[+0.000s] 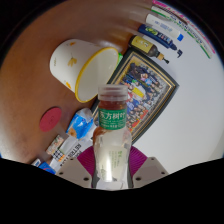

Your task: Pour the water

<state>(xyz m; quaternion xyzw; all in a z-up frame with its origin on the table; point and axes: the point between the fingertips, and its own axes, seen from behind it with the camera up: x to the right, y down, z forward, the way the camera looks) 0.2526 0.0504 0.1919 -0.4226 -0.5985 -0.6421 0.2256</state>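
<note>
Clear plastic bottle with green label is clamped upright in the gripper | a cream cup lying on its side is seen beyond it | a framed picture lies beside the cup on the white worktop

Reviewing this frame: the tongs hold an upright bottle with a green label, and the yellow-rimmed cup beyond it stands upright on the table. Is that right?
Not quite. In the gripper view the tongs do hold the bottle upright, green label and all, but the cup beyond it lies tipped on its side on the table, its yellow-rimmed mouth facing the bottle.
</note>
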